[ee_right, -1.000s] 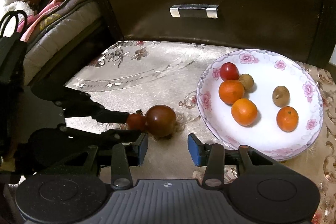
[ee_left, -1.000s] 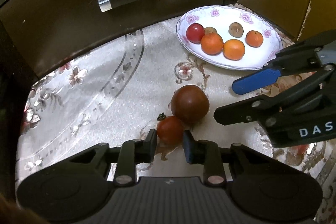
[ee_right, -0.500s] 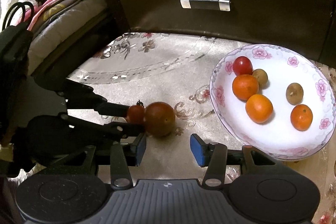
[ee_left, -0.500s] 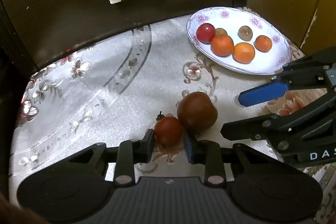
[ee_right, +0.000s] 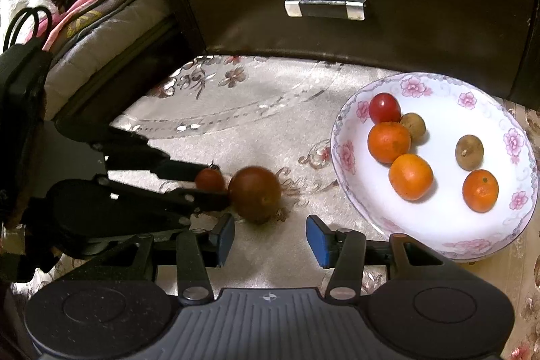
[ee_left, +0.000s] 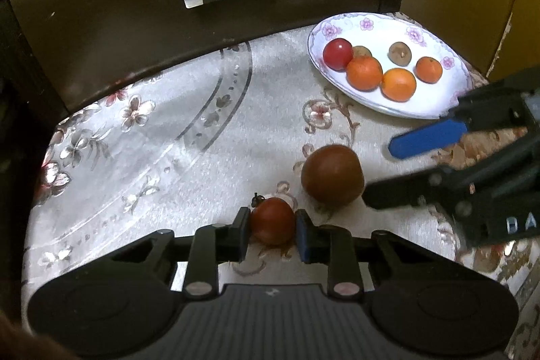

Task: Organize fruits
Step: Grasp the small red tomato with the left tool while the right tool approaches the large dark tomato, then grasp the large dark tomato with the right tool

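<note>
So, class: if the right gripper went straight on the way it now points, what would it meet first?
Probably the large dark tomato, just ahead of the open right gripper and slightly left of centre; depth is uncertain.

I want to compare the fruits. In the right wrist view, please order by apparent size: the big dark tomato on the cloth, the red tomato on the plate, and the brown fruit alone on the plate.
1. Big dark tomato, though nearest the camera.
2. Red tomato.
3. Lone brown fruit, only slightly smaller; nearly alike.
</note>
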Demonstrator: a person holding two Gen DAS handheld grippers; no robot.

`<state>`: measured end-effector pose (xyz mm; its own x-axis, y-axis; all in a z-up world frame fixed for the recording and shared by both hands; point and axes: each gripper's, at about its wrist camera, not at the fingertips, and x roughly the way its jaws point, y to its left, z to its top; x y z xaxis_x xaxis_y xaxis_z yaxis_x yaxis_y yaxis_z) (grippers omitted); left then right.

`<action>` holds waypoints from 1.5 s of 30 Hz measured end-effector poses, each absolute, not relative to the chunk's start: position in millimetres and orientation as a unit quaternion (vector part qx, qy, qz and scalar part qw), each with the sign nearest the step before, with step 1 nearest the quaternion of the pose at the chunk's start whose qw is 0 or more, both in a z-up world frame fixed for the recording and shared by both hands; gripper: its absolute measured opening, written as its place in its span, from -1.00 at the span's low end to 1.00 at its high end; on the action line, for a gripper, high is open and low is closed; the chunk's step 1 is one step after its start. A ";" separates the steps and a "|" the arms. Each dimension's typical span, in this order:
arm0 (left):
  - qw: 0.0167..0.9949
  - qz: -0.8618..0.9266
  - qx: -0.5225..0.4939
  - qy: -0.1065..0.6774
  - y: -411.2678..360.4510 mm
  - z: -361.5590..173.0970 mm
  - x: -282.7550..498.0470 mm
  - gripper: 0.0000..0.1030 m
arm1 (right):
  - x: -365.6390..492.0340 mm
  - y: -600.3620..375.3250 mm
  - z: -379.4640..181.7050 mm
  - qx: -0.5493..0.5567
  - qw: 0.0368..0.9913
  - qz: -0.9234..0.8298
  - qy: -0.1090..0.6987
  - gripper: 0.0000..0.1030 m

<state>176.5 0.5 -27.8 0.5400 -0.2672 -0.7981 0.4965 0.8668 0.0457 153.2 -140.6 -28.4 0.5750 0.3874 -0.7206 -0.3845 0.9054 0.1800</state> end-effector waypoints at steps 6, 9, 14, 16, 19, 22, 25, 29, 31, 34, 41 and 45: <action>0.866 -0.219 0.130 0.430 9.0 -27.7 170.5 -0.29 | 156.4 -133.2 -28.4 -0.003 0.889 0.225 0.398 -0.18; 0.865 -0.219 0.126 0.433 12.4 -28.0 169.7 -0.29 | 159.1 -125.1 -31.6 -0.014 0.890 0.228 0.394 -0.18; 0.863 -0.222 0.119 0.437 15.9 -28.5 169.4 -0.29 | 170.8 -120.1 -37.0 -0.003 0.894 0.216 0.393 -0.17; 0.863 -0.223 0.118 0.438 16.8 -28.7 169.5 -0.29 | 172.0 -118.0 -38.3 -0.002 0.894 0.214 0.394 -0.16; 0.862 -0.224 0.115 0.440 18.3 -28.8 169.1 -0.29 | 173.7 -112.6 -39.0 -0.007 0.893 0.215 0.395 -0.16; 0.861 -0.224 0.115 0.441 18.9 -28.7 168.5 -0.29 | 179.0 -105.8 -41.6 -0.012 0.891 0.216 0.400 -0.16; 0.862 -0.224 0.113 0.441 19.2 -28.9 168.0 -0.29 | 182.1 -100.1 -43.0 -0.016 0.890 0.216 0.402 -0.21; 0.862 -0.224 0.113 0.440 18.8 -29.1 167.8 -0.29 | 187.1 -97.2 -41.7 -0.010 0.891 0.217 0.399 -0.36; 0.862 -0.224 0.114 0.440 18.9 -29.1 167.9 -0.29 | 190.1 -94.1 -42.5 -0.011 0.891 0.215 0.400 -0.36; 0.862 -0.224 0.112 0.440 19.3 -29.2 168.0 -0.29 | 193.2 -91.3 -44.6 -0.011 0.888 0.216 0.405 -0.36; 0.863 -0.225 0.111 0.438 20.0 -29.9 167.8 -0.29 | 193.8 -90.9 -44.7 -0.006 0.890 0.213 0.402 -0.36; 0.863 -0.223 0.113 0.439 19.0 -30.0 167.8 -0.29 | 190.6 -95.8 -41.5 -0.004 0.892 0.207 0.403 -0.36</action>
<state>167.8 19.0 -30.0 0.5153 -0.2848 -0.8083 0.4835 0.8753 -0.0003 190.6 -95.8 -41.5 0.5903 0.3654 -0.7197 -0.3722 0.9145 0.1590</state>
